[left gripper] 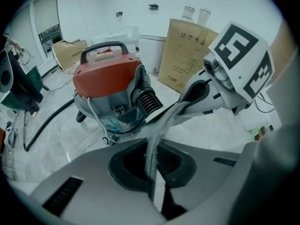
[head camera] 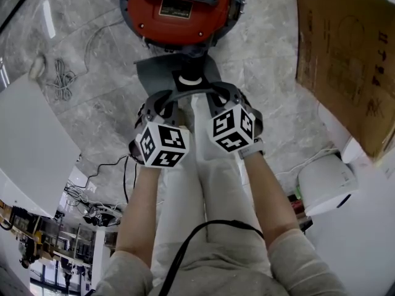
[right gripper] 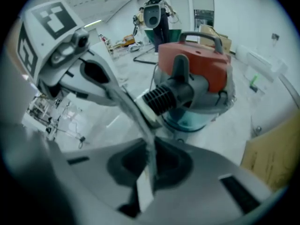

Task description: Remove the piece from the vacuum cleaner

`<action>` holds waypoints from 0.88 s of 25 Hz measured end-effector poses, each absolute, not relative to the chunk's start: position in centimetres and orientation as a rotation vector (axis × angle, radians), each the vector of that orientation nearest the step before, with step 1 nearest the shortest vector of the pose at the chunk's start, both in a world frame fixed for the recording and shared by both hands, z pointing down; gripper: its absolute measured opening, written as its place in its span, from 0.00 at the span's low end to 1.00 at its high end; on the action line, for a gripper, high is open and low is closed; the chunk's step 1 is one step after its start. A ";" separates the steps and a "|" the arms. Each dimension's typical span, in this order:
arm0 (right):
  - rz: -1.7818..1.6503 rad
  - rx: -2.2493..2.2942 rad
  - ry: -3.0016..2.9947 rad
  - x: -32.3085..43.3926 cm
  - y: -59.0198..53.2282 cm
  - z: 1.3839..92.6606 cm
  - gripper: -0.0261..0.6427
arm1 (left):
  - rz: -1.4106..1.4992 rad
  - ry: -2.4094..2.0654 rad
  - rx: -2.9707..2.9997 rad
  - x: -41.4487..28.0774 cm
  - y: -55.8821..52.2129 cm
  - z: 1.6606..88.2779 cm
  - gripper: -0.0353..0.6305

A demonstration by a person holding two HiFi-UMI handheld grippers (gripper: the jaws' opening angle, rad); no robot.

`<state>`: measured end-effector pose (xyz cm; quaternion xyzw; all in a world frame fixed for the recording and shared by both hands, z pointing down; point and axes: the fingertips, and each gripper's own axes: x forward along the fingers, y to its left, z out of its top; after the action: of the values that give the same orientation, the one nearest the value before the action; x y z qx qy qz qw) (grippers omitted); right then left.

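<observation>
Looking along the left gripper (left gripper: pixel 154 172), I see its jaws closed on a thin grey curved strip (left gripper: pixel 158 135), which runs out between them and arches across to the right gripper (right gripper: pixel 149 172). That one's jaws are likewise clamped on the same strip, with a small white tab at the pinch. From the head view the two grippers sit side by side, both pointing steeply down, just short of the vacuum cleaner's front. There a dark grey flat plastic piece (head camera: pixel 154 73) and a black ribbed collar (right gripper: pixel 161 100) are still joined to the round red-topped vacuum cleaner (head camera: pixel 179 8), which stands on the grey marble floor (head camera: pixel 92 60). I cannot tell whether the strip is attached to that piece. Below the red lid, the cleaner's clear bluish tank (right gripper: pixel 192 121) shows no contents I can make out. A brown cardboard box (head camera: pixel 345 48) stands well off to the right, its inside hidden from me.
</observation>
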<state>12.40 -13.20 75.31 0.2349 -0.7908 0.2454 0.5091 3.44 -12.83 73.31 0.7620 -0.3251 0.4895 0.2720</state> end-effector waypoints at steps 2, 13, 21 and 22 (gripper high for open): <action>0.540 0.569 -1.902 12.5 -13.3 74.8 0.08 | 1.313 -0.878 2.049 3.4 -12.7 73.6 0.10; 0.319 0.538 -1.933 11.9 -12.8 72.6 0.08 | 1.315 -0.861 2.000 2.7 -12.4 75.9 0.10; 0.288 0.505 -1.969 10.5 -11.1 71.5 0.08 | 1.320 -0.879 2.011 1.3 -10.1 74.6 0.10; 0.291 0.513 -1.978 10.3 -10.9 71.0 0.08 | 1.316 -0.887 2.017 1.1 -10.0 74.0 0.10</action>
<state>10.32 -10.93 70.96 0.2135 -0.8226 0.1210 0.5129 1.10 -9.97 74.01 0.7537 -0.3316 0.4915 0.2836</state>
